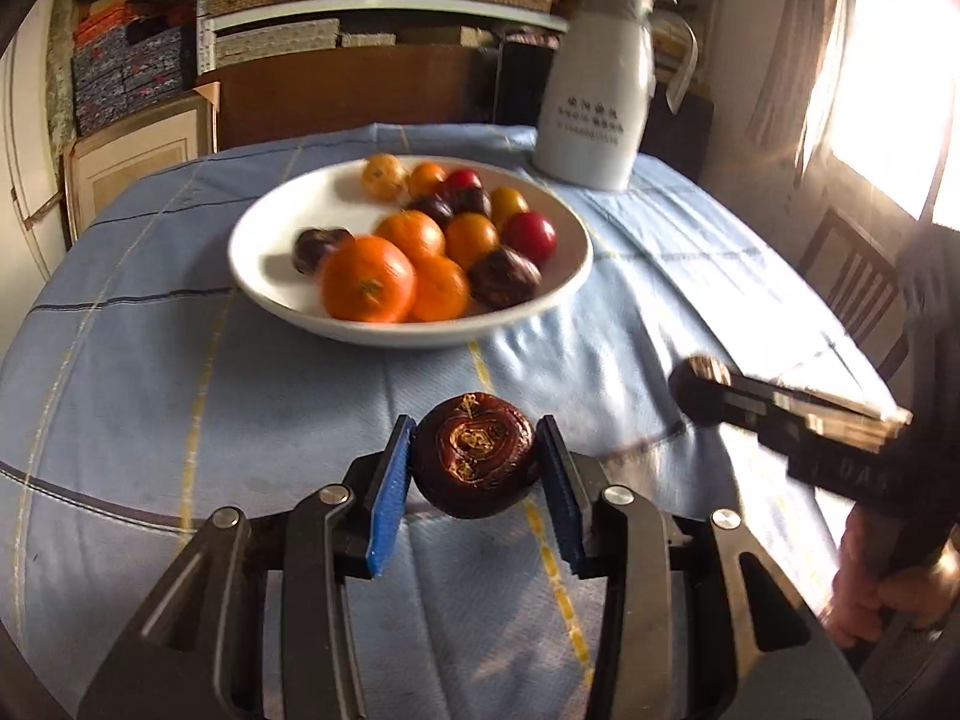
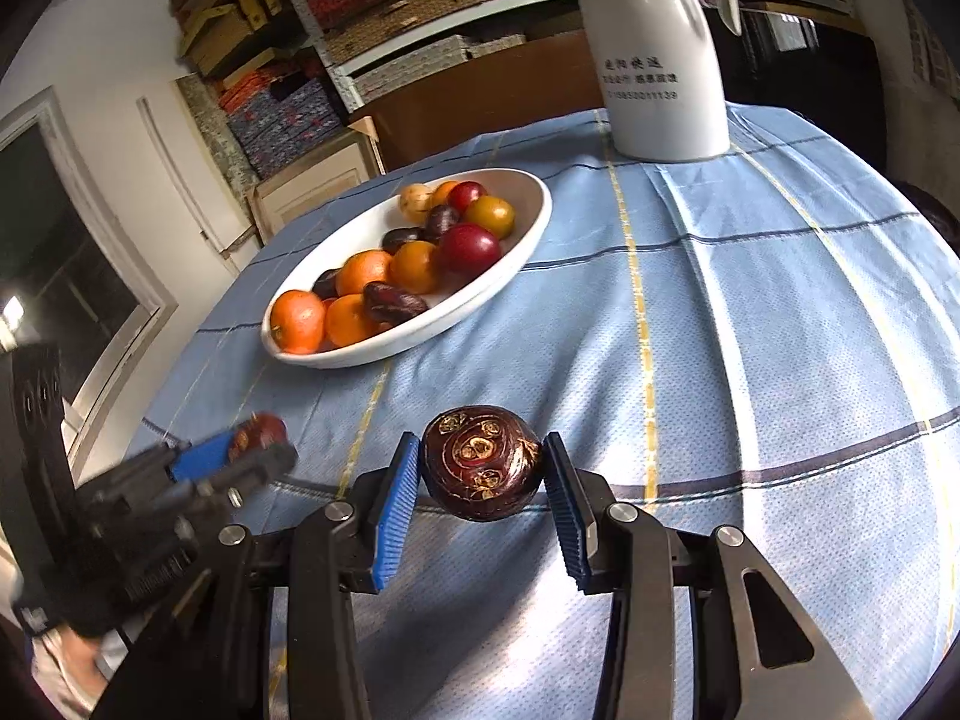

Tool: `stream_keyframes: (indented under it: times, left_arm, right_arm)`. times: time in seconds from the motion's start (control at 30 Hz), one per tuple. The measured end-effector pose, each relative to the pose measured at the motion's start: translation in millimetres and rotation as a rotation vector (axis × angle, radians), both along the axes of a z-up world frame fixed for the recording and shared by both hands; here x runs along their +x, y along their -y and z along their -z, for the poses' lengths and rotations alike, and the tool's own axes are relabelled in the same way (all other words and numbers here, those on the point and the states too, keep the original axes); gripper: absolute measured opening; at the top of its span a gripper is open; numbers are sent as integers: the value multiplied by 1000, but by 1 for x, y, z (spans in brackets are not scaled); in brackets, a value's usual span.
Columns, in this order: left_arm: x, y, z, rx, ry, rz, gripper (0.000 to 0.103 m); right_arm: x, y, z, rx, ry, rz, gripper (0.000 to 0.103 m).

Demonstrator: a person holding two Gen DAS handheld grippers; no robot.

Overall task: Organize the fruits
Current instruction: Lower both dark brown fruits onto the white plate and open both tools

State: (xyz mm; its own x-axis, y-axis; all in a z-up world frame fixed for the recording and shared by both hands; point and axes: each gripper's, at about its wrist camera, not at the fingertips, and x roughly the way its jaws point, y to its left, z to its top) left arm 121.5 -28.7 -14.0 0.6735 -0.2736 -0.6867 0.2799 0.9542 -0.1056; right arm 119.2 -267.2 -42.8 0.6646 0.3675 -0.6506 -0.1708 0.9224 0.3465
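Both of my grippers are loaded right now: the left gripper (image 1: 474, 462) is pinching a dark brown water chestnut (image 1: 474, 456) between its blue pads, and the right gripper (image 2: 480, 468) has its own dark chestnut (image 2: 480, 462) clamped the same way, pads pressed on either side with the patterned top facing the camera. Each fruit hangs clear of the blue checked tablecloth (image 1: 180, 372), in front of the white bowl (image 1: 258, 276), which sits further back on the table with oranges (image 1: 367, 279), red and yellow small fruits and several more dark chestnuts piled toward its right side. A tall white jug (image 1: 594, 96) stands behind the bowl, close to its far right rim. My read is that I'm carrying both pieces toward the bowl. To do this well I want to bring one hand in at a time so the two tools don't cross over the dish; from the left view the right tool is just off to the side, near enough to clip. The empty patch at the bowl's left looks like the best landing spot. I'd come in low over the rim, tilt down, and spread the pads only once the fruit is nearly touching the porcelain, because these round things will roll and could knock an orange out.
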Motion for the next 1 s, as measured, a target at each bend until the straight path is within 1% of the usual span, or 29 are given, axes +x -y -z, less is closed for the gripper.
stream_keyframes:
  times: [0.07, 0.13, 0.2, 0.33, 0.43, 0.53, 0.6, 0.73, 0.9, 1.0]
  left_arm:
    - [8, -10, -9, -6, 10, -20, 40]
    - [22, -20, -20, 11, 26, -47, 40]
    - [41, -28, -33, 12, 38, -70, 40]
    - [80, -38, -49, -11, 49, -114, 40]
    - [112, -39, -51, -10, 46, -138, 40]
    - [145, -38, -44, 6, 32, -149, 40]
    - [162, -39, -38, 22, 26, -155, 40]
    - [196, -41, -22, 49, 5, -163, 40]
    - [218, -44, -6, 37, -22, -156, 41]
    - [224, -45, 1, 68, -25, -153, 42]
  right_arm:
    - [0, -1, -6, 21, 16, -20, 42]
    - [6, 0, -19, 46, 35, -29, 42]
    - [16, 0, -33, 45, 54, -30, 42]
    - [52, -4, -66, 23, 109, -11, 42]
    - [80, -14, -74, 16, 112, -13, 42]
    - [115, -30, -70, 5, 90, -28, 42]
    - [140, -45, -64, -24, 72, -38, 42]
    - [175, -62, -53, -61, 42, -39, 42]
    - [207, -78, -39, -85, 3, -48, 42]
    - [217, -85, -34, -93, -10, -55, 43]
